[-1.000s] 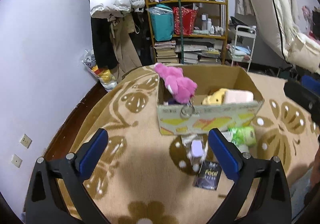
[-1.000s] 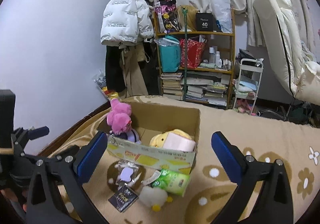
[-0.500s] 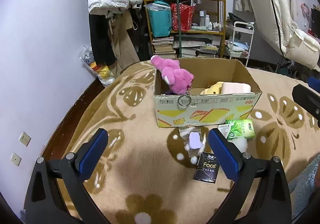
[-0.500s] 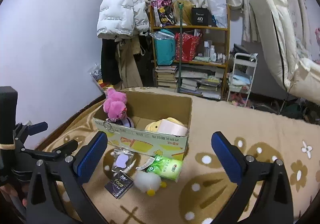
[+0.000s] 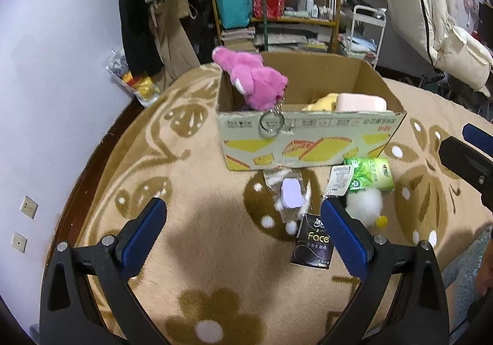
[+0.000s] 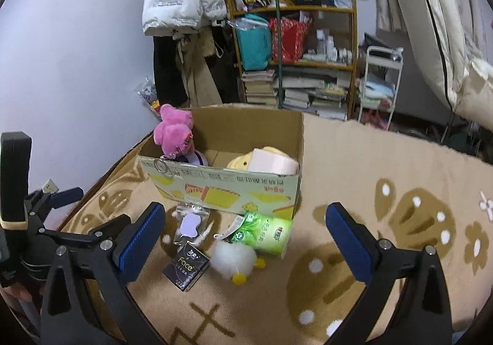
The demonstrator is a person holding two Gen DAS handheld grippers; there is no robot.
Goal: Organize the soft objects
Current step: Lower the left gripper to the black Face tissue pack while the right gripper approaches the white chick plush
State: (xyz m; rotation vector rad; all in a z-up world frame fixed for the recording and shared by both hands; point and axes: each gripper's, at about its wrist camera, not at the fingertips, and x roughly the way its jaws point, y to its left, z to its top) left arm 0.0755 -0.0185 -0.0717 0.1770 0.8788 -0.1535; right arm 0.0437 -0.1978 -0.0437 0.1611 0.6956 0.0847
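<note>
While I hover both over carpet [image 5: 215,252], left gripper [image 5: 243,234] and right gripper [image 6: 245,235] gape wide, empty; white plush [image 6: 232,257] at 12 o'clock, touching green tissue pack [image 6: 266,232].

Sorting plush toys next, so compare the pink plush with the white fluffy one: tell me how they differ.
Place: the pink plush sits in the cardboard box, poking above its rim; the white fluffy toy lies on the carpet in front of it.
Colour: one is all pink, the other white with small yellow parts.
Neighbours: the white toy lies against the green tissue pack; the pink plush has a metal key ring hanging over the box front.
Both look soft, and neither is held.
</note>
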